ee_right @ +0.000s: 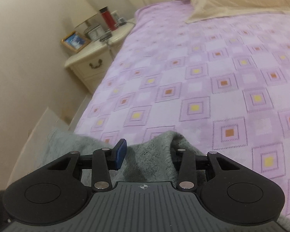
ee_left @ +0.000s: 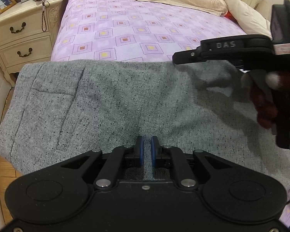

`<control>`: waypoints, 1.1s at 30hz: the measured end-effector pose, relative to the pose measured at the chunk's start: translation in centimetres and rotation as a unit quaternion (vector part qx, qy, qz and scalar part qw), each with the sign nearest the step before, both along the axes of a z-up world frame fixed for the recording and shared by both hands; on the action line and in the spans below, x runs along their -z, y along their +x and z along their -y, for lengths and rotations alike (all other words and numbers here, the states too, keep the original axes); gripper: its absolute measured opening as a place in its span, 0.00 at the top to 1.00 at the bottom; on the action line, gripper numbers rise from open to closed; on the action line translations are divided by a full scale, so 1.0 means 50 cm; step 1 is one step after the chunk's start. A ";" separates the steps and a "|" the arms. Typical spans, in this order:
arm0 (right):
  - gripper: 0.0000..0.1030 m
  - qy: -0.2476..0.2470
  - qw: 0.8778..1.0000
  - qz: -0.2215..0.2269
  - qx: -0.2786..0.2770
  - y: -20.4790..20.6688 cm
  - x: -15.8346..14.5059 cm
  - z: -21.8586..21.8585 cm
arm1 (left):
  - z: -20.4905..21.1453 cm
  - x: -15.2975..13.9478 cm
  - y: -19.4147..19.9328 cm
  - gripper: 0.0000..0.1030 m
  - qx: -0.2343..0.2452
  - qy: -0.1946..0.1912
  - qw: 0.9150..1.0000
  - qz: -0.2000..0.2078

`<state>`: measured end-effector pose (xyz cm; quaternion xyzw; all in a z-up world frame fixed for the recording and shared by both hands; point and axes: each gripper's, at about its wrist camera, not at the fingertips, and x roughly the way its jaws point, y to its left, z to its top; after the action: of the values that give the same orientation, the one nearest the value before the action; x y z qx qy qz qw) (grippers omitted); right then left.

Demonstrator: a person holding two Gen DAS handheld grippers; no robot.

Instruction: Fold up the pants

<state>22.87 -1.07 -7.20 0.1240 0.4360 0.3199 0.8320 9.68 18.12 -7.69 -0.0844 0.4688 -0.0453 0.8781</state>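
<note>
Under gathered pants [ee_right: 150, 154], right tool's [ee_right: 147, 152] far finger hidden

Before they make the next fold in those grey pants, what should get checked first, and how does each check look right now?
1. Right gripper has cloth between its jaws: ok, pants bunched there.
2. Right jaws closed on it: not ok, they stand wide.
3. Left gripper gripping cloth: cannot tell, jaws nearly shut, a slit shows.
4. Pants lie flat: not ok, creased near the middle.
5. Bedspread beyond is bare for folding: ok.
</note>
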 end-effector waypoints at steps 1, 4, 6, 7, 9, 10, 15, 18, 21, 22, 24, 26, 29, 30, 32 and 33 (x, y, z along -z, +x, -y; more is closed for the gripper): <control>0.74 0.007 1.000 -0.001 0.017 0.002 0.003 0.013 | 0.000 -0.001 0.000 0.83 0.000 -0.001 1.000 0.000; 0.73 -0.007 0.993 0.035 0.114 0.009 -0.014 0.080 | -0.001 -0.001 -0.001 0.83 0.001 -0.001 1.000 0.000; 0.73 0.007 0.986 0.035 0.161 0.018 -0.034 0.139 | -0.001 -0.002 -0.001 0.83 0.002 0.000 1.000 0.000; 0.73 0.011 0.986 0.038 0.162 0.015 -0.050 0.165 | -0.001 -0.002 0.000 0.83 0.003 0.001 1.000 0.000; 0.73 -0.018 0.990 0.045 0.134 -0.004 -0.079 0.187 | 0.001 -0.003 0.000 0.83 0.005 0.005 1.000 0.000; 0.73 -0.045 0.992 0.051 0.106 -0.023 -0.092 0.188 | 0.003 -0.003 0.001 0.83 0.005 0.006 1.000 0.000; 0.91 -0.158 0.983 0.088 -0.025 -0.147 -0.107 0.151 | 0.010 -0.004 0.003 0.83 0.001 0.011 1.000 -0.001; 0.94 -0.218 0.971 0.082 -0.061 -0.180 -0.076 0.123 | 0.021 -0.004 0.003 0.83 0.005 0.023 1.000 0.001; 0.95 -0.272 0.957 0.096 -0.031 -0.160 -0.036 0.115 | 0.035 -0.005 0.004 0.83 0.010 0.041 0.999 0.002; 0.98 -0.265 0.958 0.108 0.004 -0.146 -0.032 0.122 | 0.040 -0.006 0.004 0.83 0.012 0.048 0.999 0.003; 0.97 -0.252 0.960 0.097 0.068 -0.121 -0.037 0.143 | 0.052 -0.006 0.004 0.83 0.019 0.064 0.998 0.006; 0.97 -0.216 0.968 0.083 0.094 -0.121 -0.053 0.176 | 0.064 -0.009 0.003 0.83 0.029 0.083 0.996 0.009; 0.96 -0.189 0.974 0.092 0.084 -0.163 -0.097 0.219 | 0.075 -0.025 0.006 0.83 0.036 0.092 0.995 -0.005; 0.96 -0.193 0.974 0.092 0.072 -0.178 -0.107 0.233 | 0.075 -0.036 0.009 0.83 0.039 0.084 0.996 -0.010; 0.96 -0.204 0.975 0.079 0.048 -0.204 -0.119 0.261 | 0.076 -0.061 0.014 0.83 0.042 0.060 0.997 -0.007; 0.96 -0.214 0.973 0.074 0.043 -0.218 -0.122 0.277 | 0.082 -0.074 0.022 0.83 0.044 0.054 0.998 -0.004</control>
<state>11.96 -14.93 -1.08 -0.0619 0.4259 0.1917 0.8820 10.80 14.01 -3.96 -0.0168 0.4774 -0.0580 0.8766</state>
